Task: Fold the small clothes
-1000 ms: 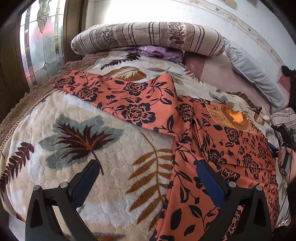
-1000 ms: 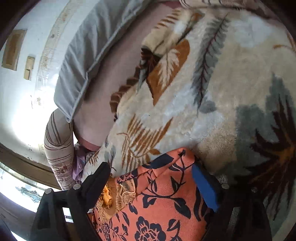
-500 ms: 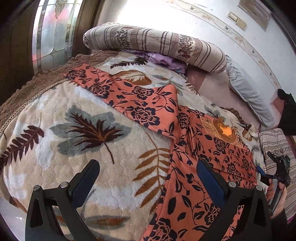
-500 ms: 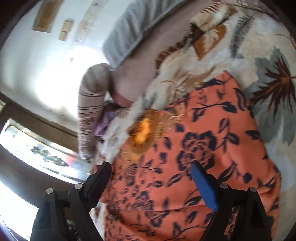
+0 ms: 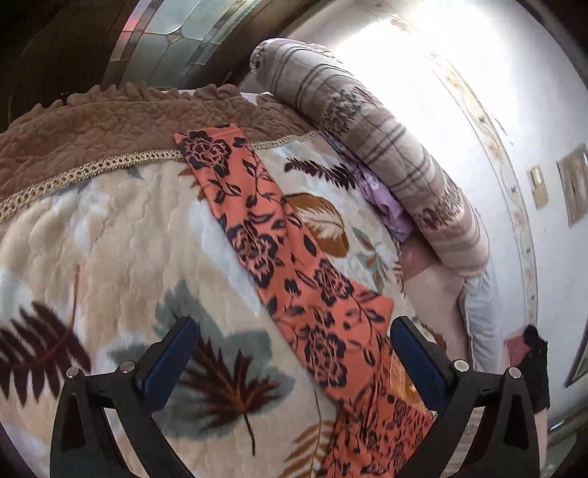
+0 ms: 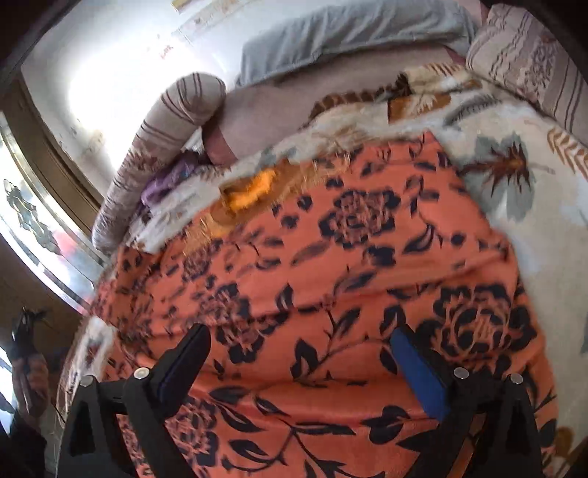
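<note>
an orange garment with a dark floral print [image 5: 294, 279] lies spread flat on a plush cream blanket patterned with leaves [image 5: 121, 235] that covers the bed. in the left wrist view one long sleeve of it runs from the brown quilted border [image 5: 92, 125] of the blanket, near the far edge, diagonally down toward the lower right, where it widens into the body of the garment. the left gripper [image 5: 292, 358] hangs above the bedding with its jaws wide apart and nothing between the pads; the sleeve passes under the gap nearer its right finger, while the left finger stands over bare blanket and a grey-brown leaf motif. whether the fingers touch the cloth cannot be told.

in the right wrist view the body of the garment [image 6: 330, 294] fills most of the frame, with a yellow-orange patch [image 6: 253, 191] at its far edge beside the neckline trim. the right gripper [image 6: 296, 364] is over the middle of the fabric, jaws opening and already spread wide, the cloth lying below both fingers and not pinched.

a striped rolled bolster [image 5: 386, 147] and a grey pillow [image 6: 349, 33] lie along the wall side of the bed, with a purple cloth [image 5: 382, 198] tucked against the bolster.
</note>
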